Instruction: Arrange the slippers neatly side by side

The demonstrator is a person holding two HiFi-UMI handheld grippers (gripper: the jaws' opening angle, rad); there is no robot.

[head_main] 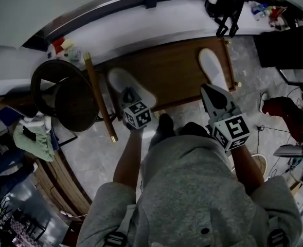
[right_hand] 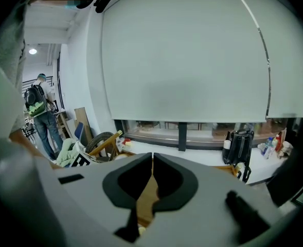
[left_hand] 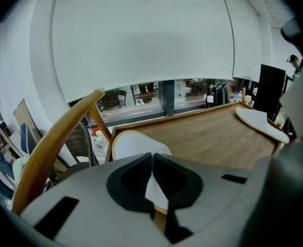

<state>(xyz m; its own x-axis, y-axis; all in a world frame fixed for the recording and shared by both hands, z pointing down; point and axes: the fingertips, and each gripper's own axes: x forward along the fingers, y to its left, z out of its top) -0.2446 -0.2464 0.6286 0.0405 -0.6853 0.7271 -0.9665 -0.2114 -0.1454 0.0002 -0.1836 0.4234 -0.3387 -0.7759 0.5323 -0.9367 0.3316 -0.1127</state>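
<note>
Two white slippers lie apart on a low wooden platform [head_main: 174, 71]. The left slipper [head_main: 119, 80] lies at the platform's left end, and my left gripper [head_main: 127, 92] is over its near part. In the left gripper view the jaws of the left gripper [left_hand: 152, 157] are closed, with the white upper of that slipper [left_hand: 133, 144] pinched at their tips. The right slipper [head_main: 213, 66] lies toe away at the right end, also seen as the right slipper [left_hand: 259, 123]. My right gripper [head_main: 209, 90] hangs just short of its heel. The right gripper [right_hand: 152, 158] is shut with only wood showing behind.
A wicker chair [head_main: 64, 94] with a wooden rail [head_main: 101, 102] stands close to the platform's left end. A black bag [head_main: 226, 6] sits on the white sill beyond. Clothes [head_main: 33, 135] and clutter fill the left; cables lie at the right. A person [right_hand: 40, 112] stands far off.
</note>
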